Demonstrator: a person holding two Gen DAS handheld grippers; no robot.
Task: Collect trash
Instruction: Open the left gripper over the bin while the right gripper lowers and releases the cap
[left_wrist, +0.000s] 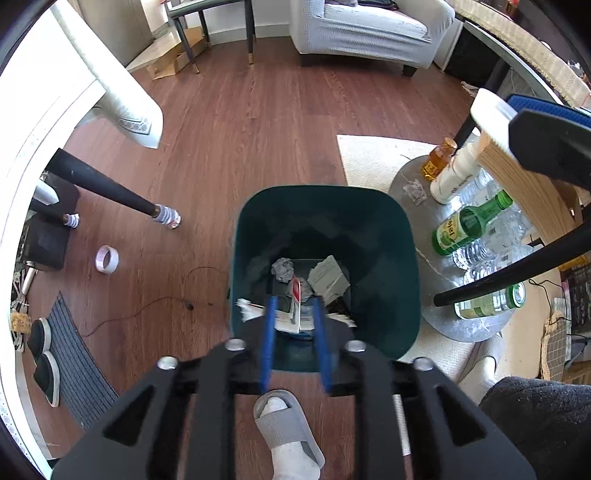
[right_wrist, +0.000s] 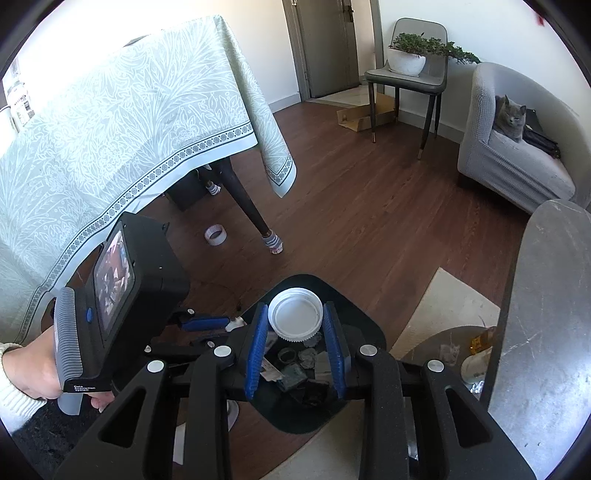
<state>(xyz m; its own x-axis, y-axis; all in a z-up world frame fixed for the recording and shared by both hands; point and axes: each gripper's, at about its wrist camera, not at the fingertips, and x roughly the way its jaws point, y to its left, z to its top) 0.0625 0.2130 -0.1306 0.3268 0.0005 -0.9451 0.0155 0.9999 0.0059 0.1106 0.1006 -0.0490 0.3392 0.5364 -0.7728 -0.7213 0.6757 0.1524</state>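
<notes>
The right gripper (right_wrist: 295, 325) is clamped on a white plastic lid (right_wrist: 294, 318), pinched across its ribbed rim between the fingertips, directly above the dark green trash bin (left_wrist: 384, 236). The lid looks light, stiff and slightly slick, so the rim is the best place to hold it. The left gripper (left_wrist: 295, 314) has its fingers apart around flat printed paper scraps (left_wrist: 291, 317) at the bin's mouth; whether they grip is unclear.

Bright daylight, glare blown out at left; fisheye warp w/ dark corners.
</notes>
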